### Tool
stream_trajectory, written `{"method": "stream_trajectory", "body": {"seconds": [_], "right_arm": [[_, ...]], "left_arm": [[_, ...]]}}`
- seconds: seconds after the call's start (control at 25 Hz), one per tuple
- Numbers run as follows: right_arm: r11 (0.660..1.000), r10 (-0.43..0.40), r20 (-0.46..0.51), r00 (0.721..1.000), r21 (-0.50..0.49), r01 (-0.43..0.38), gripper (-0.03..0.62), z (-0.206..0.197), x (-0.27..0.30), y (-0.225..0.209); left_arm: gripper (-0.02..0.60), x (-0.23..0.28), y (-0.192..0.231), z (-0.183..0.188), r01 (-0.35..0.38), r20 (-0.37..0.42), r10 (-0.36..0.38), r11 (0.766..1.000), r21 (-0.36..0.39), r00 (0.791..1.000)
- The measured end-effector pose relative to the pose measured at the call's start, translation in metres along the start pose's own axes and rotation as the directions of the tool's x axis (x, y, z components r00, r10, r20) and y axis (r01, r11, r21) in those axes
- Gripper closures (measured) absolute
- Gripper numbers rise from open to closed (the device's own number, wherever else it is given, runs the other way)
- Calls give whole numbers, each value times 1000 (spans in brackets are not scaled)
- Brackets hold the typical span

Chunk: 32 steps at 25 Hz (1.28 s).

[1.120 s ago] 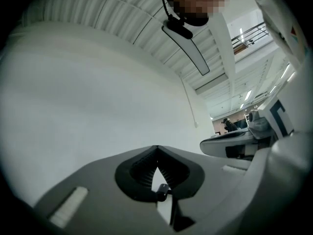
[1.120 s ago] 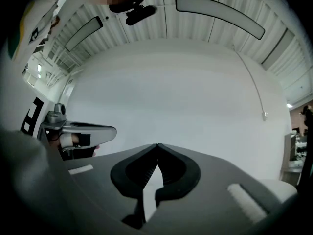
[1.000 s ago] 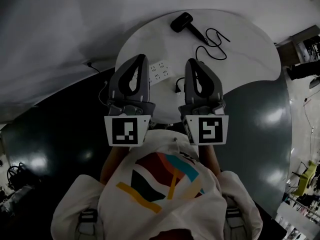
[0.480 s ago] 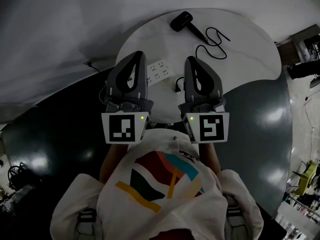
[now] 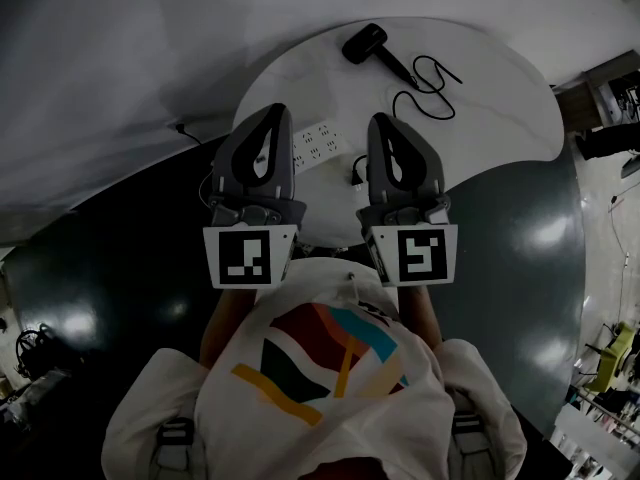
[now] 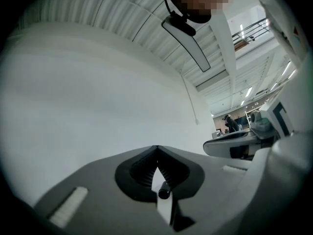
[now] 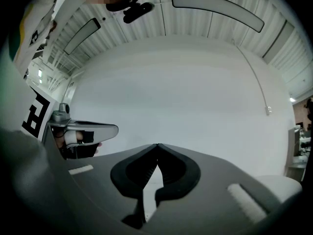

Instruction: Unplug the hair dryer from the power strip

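On the round white table (image 5: pixel 500 98) in the head view, a black hair dryer (image 5: pixel 364 43) lies at the far side. Its black cord (image 5: pixel 428 86) curls to the right of it. A white power strip (image 5: pixel 322 144) lies between my two grippers, partly hidden by the left one. A small black plug (image 5: pixel 356 174) shows by the strip's near right end, against the right gripper. My left gripper (image 5: pixel 275 111) (image 6: pixel 156 148) and right gripper (image 5: pixel 386 120) (image 7: pixel 157 146) hover side by side over the table's near part. Both are shut with nothing in them, and both gripper views face a plain white wall.
Dark glossy floor (image 5: pixel 520 258) surrounds the table on the near side. A thin black cable (image 5: pixel 183 130) runs off the table's left edge. A white wall or sheet (image 5: pixel 120 78) fills the far left. The person's patterned shirt (image 5: pixel 320 368) fills the bottom of the head view.
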State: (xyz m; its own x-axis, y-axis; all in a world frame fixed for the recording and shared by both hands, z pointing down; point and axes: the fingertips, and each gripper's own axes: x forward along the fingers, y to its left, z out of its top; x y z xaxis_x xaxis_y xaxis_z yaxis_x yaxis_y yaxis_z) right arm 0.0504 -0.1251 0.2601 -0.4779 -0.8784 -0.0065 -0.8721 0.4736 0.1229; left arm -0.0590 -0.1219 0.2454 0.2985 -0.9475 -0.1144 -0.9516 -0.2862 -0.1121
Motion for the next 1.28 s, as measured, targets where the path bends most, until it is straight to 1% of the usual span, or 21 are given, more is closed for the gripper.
{"method": "stream_trajectory", "body": {"seconds": [0.28, 0.8, 1.28], "right_arm": [[1000, -1, 6, 1000, -6, 1, 580, 2, -2, 0], [1000, -18, 9, 1000, -20, 18, 580, 4, -5, -4], [1000, 6, 6, 1000, -26, -5, 580, 5, -4, 0]], "left_arm": [[583, 0, 4, 2, -13, 8, 12, 1000, 17, 1000], [581, 2, -1, 5, 9, 23, -9, 1000, 23, 1000], [581, 1, 1, 5, 2, 19, -2, 1000, 18, 1000]]}}
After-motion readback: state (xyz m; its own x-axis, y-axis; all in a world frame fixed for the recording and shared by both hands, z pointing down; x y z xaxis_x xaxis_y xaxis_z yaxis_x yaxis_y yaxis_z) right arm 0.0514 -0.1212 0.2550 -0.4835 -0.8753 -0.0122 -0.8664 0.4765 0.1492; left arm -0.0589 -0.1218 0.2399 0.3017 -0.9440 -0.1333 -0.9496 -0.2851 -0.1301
